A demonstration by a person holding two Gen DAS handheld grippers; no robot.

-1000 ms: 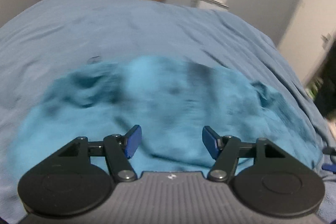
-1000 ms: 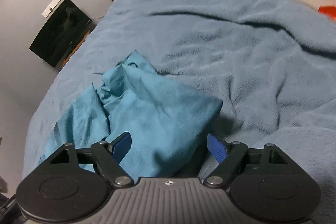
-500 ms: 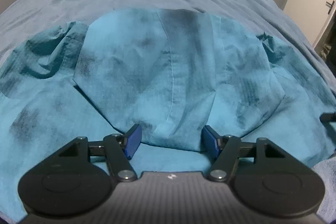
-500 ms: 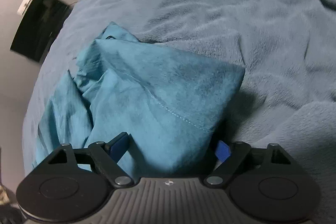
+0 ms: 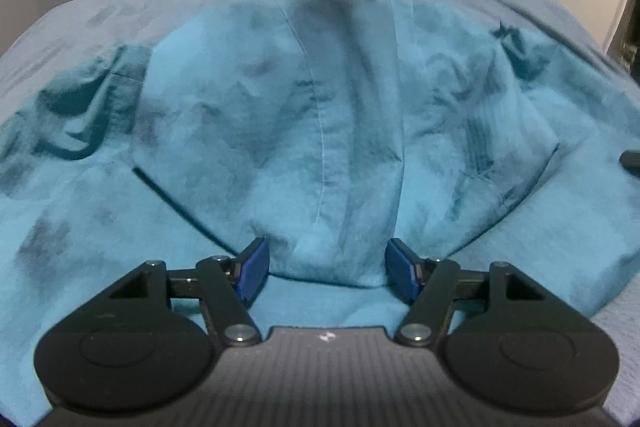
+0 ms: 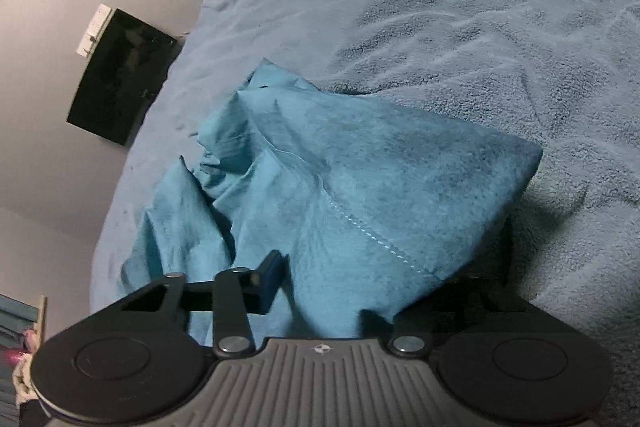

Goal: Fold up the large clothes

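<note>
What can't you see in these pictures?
- Right wrist view: the right gripper has one finger hidden under the teal cloth, so its state is unclear.
- Left wrist view: the cloth runs past the left edge, so its whole shape is cut off.
- Both views: the bed under the cloth is hidden.

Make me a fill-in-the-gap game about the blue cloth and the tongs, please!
1. The teal garment lies on a blue ____.
2. The left tongs are ____, with a fold of cloth between the pads.
3. On the wall behind the bed hangs a black ____.
4. In the right wrist view, the cloth hides the right pad of the right tongs, so only ____ pad shows.

Missing words: blanket; open; screen; one
</note>
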